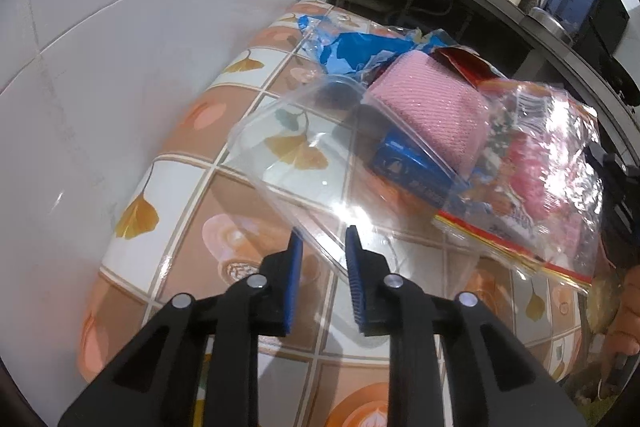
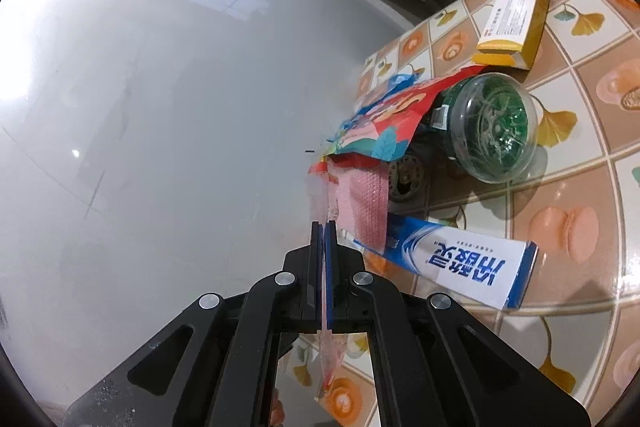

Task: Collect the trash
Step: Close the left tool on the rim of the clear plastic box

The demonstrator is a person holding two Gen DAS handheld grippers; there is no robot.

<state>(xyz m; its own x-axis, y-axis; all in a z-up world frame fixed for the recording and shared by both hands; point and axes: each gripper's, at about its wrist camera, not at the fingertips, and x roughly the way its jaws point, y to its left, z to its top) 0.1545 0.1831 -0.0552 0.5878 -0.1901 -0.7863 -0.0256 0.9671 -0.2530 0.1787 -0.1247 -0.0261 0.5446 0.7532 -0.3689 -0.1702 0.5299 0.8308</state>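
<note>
From the left wrist camera, the left gripper (image 1: 320, 247) tilts steeply down over the table (image 1: 192, 187), which has a cloth patterned with ginkgo leaves and coffee cups. Its blue-padded fingers (image 1: 295, 267) stand a little apart with the near corner of a clear plastic tray (image 1: 296, 163) between them, and I cannot tell whether the pads actually press on it. Beyond the tray lies a heap of trash: a pink mesh roll (image 1: 432, 107), a small blue box (image 1: 412, 171) with writing too blurred to read, torn blue wrapping (image 1: 360, 51), and a clear bag (image 1: 540, 163) with a barcode label. At the right edge of this view, a person's hand (image 1: 628, 311) shows beside dark parts of the other tool. Over to the right wrist camera: the right gripper (image 2: 324, 227) points gently downward, out past the table edge toward the pale floor (image 2: 160, 107), its fingers (image 2: 316, 255) pressed together on a thin flap of the clear bag (image 2: 320, 195), pink mesh showing inside it. A red and blue printed wrapper (image 2: 384, 123) lies just ahead. Beside it sit a round clear tub (image 2: 492, 127) with green contents, a white and blue toothpaste box (image 2: 460, 259) printed with large blue Chinese characters, and a yellow box (image 2: 512, 23) with small, unreadable print.
</note>
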